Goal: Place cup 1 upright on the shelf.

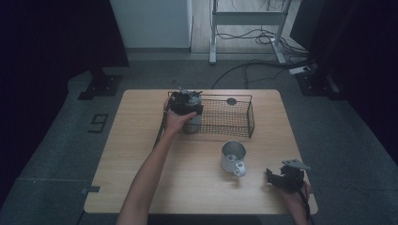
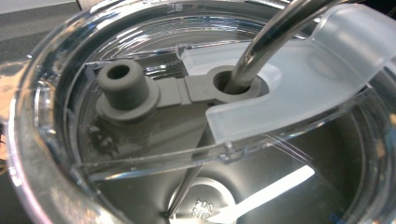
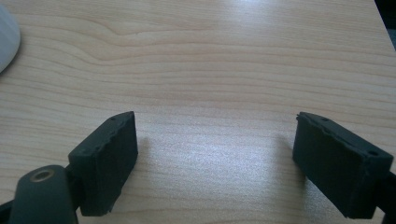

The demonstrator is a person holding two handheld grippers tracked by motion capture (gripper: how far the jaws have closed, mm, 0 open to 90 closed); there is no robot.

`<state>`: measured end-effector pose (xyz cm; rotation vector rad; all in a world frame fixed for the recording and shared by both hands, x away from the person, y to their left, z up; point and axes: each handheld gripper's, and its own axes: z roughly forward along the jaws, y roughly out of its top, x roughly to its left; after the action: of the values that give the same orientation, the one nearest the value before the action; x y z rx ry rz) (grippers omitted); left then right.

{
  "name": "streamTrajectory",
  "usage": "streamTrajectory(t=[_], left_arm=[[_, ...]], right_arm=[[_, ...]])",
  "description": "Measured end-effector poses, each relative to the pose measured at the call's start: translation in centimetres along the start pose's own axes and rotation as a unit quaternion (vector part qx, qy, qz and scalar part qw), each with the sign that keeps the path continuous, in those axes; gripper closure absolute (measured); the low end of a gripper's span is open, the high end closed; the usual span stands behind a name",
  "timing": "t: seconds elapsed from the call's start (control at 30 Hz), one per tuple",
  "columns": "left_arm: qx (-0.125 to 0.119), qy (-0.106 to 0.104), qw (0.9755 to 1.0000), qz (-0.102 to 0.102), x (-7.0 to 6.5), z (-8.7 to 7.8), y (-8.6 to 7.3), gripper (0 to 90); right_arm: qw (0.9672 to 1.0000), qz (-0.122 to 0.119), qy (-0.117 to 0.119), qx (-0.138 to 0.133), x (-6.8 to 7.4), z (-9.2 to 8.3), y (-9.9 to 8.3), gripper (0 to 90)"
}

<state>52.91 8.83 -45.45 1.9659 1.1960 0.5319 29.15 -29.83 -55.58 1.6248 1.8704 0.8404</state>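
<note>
Two tools: my left tool [image 1: 185,105] tops the upright tumbler [image 1: 192,124] at upper centre, grip unreadable; right tool [image 1: 274,178] wide, empty, lower right.

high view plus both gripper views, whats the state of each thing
tumbler: upright at the basket's left end
lid: on the tumbler
straw: through the lid's hole
mug: upright, empty
wire basket: upright
right gripper: open, holding nothing
left gripper: at the tumbler's top, grip unclear
</note>
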Motion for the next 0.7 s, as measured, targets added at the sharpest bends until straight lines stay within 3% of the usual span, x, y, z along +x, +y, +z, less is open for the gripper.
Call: streamTrajectory(t=[0.13,0.27,0.43,0.7], left_arm=[[-0.001,-0.003,1.0000,0.007,-0.13,-0.22,-0.43,4.1],[-0.004,-0.006,1.0000,-0.004,0.18,-0.39,-0.67,4.1],[-0.001,-0.005,1.0000,0.004,0.11,-0.48,-0.71,4.1],[-0.011,0.002,0.9999,-0.003,0.15,-0.81,-0.81,1.6]], right_arm=[[1.0000,0.000,0.000,0.000,0.00,0.00,0.00,13.9],[1.0000,0.000,0.000,0.000,0.00,0.00,0.00,13.9],[1.0000,0.000,0.000,0.000,0.01,0.00,0.00,13.9],[1.0000,0.000,0.000,0.000,0.01,0.00,0.00,13.9]])
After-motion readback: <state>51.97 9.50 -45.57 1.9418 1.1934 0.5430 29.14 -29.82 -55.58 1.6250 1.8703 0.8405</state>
